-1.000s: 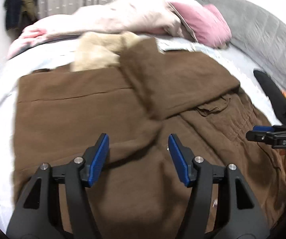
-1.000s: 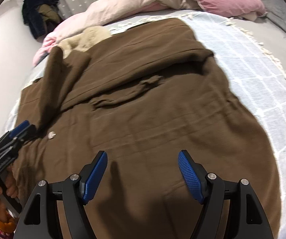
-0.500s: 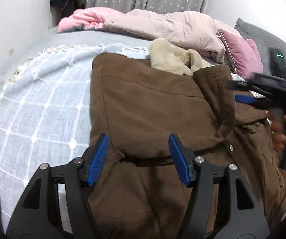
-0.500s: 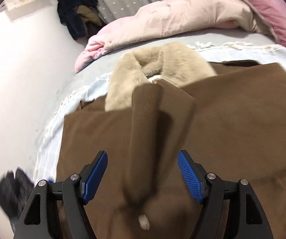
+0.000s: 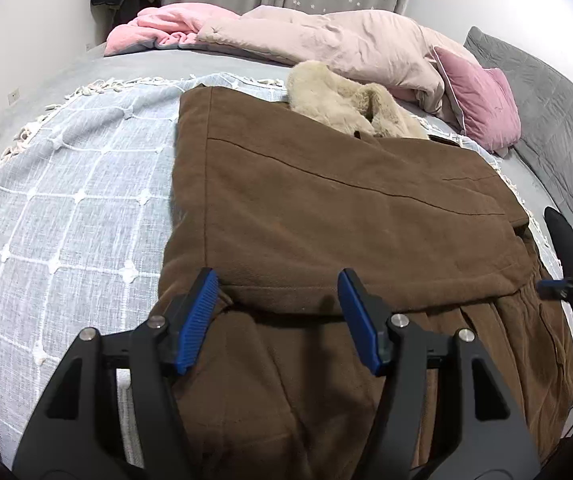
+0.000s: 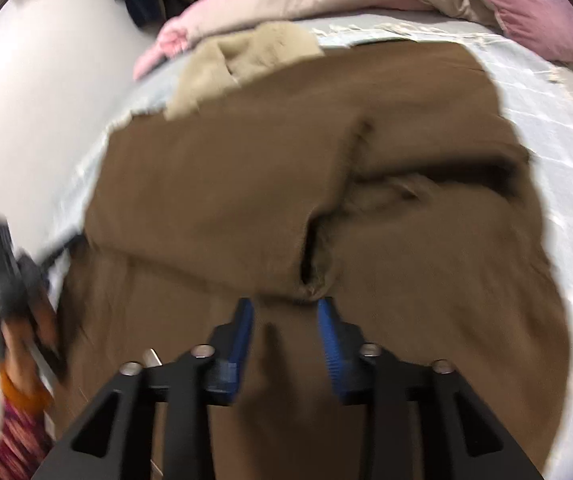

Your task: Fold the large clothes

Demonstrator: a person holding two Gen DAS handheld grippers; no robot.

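Left wrist view: we are looking over a brown coat (image 5: 326,208) that is lying spread on a pale checked bedspread (image 5: 66,208), its cream fur collar (image 5: 350,100) pointing toward the rumpled pink duvet (image 5: 326,40) and the pink pillow (image 5: 482,100) at the far end of the bed. One side of the coat is lying folded across the body, and its lower edge is running just ahead of our left gripper (image 5: 278,312). We are holding that gripper's blue fingers (image 5: 198,320) apart above the cloth, with nothing pinched between them. At the right edge the other gripper is showing only as a dark tip.

In the right wrist view, which is blurred, our right gripper (image 6: 286,332) is hovering over the coat below a puckered fold (image 6: 318,264). Its jaws have just been closing, yet a gap is showing between the fingers and no cloth is caught in it.
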